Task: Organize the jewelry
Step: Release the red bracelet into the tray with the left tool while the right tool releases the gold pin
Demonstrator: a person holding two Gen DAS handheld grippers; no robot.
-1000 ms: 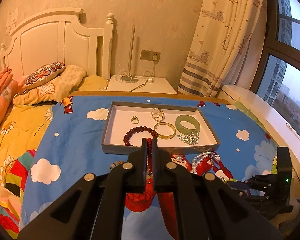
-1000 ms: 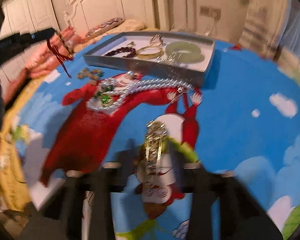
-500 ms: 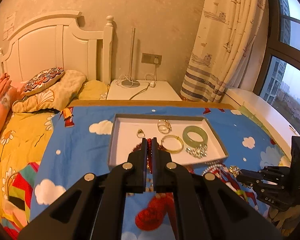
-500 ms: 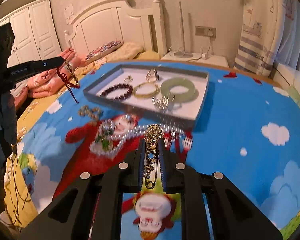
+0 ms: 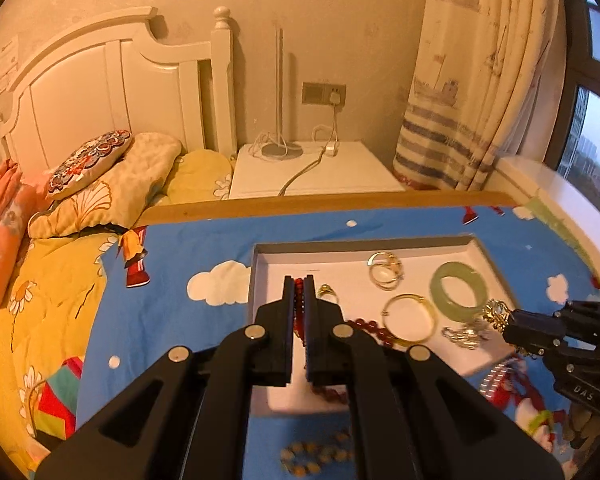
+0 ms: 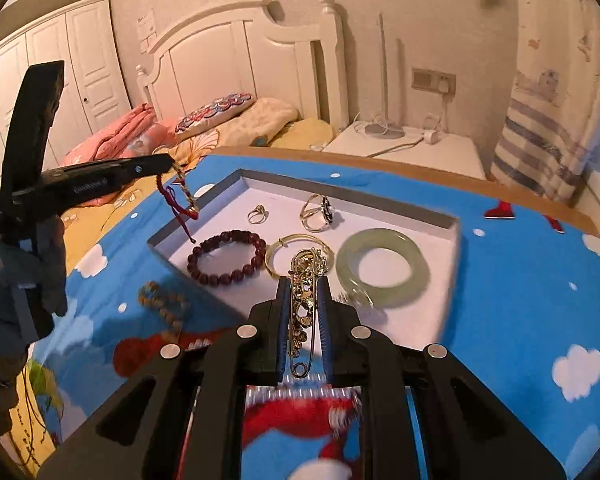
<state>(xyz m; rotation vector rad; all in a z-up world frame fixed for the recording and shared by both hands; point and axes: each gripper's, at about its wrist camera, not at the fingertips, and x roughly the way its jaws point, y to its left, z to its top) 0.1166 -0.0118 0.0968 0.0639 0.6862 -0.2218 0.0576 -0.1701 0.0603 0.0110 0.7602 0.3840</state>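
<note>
Right wrist: right gripper (image 6: 303, 294) clamped lengthwise on gold brooch (image 6: 305, 296), tray (image 6: 340, 194) just ahead; left gripper (image 5: 299, 292) pinching red cord bracelet (image 6: 180, 204).

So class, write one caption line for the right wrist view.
Right gripper carries a gold brooch over the tray of bracelets and rings.

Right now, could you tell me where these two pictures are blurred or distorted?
Left wrist view: sharp, warm orange cast, fisheye bends the headboard. Right wrist view: the tray is fairly sharp, but the blanket smears below the fingers.
</note>
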